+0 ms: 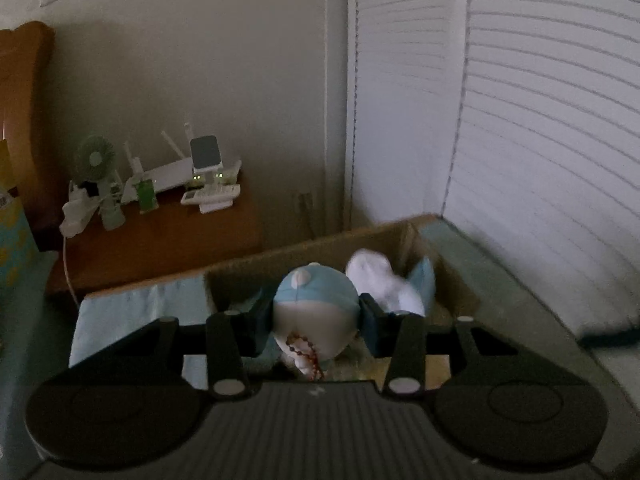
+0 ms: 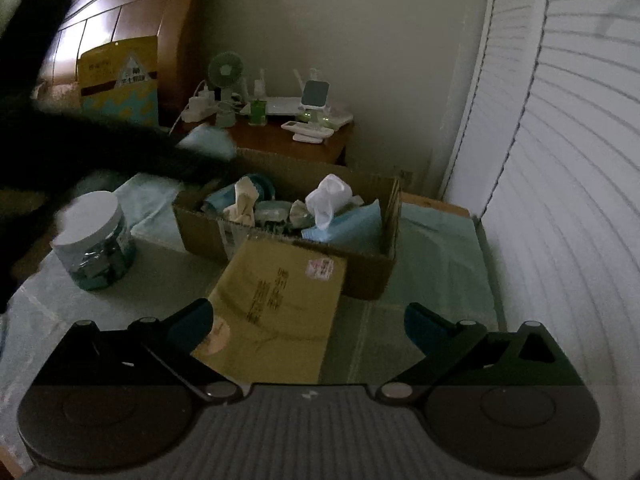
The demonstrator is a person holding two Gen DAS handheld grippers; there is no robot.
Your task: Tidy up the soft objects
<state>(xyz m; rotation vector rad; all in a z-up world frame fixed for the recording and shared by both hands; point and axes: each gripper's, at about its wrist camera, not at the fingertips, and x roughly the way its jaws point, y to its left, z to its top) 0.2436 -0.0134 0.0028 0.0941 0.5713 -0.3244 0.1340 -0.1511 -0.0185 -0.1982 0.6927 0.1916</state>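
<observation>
My left gripper point(image 1: 316, 316) is shut on a blue and white plush toy point(image 1: 316, 300) with a red bead string, held above the near end of the open cardboard box point(image 1: 304, 250). A white soft item point(image 1: 376, 280) and a blue cloth point(image 1: 424, 280) lie in the box beyond it. In the right wrist view the box point(image 2: 360, 268) holds several soft items, with a white cloth point(image 2: 330, 196) and a blue cloth point(image 2: 348, 228) at its right end. My right gripper point(image 2: 308, 320) is open and empty, above a yellow envelope point(image 2: 276, 308) leaning on the box front.
A plastic jar with a white lid point(image 2: 94, 236) stands left of the box on the pale green cover point(image 2: 436, 280). A wooden nightstand point(image 2: 280, 140) behind holds a fan, router and remote. Louvred doors point(image 2: 560, 160) close the right side. A dark sleeve point(image 2: 60, 152) crosses the left.
</observation>
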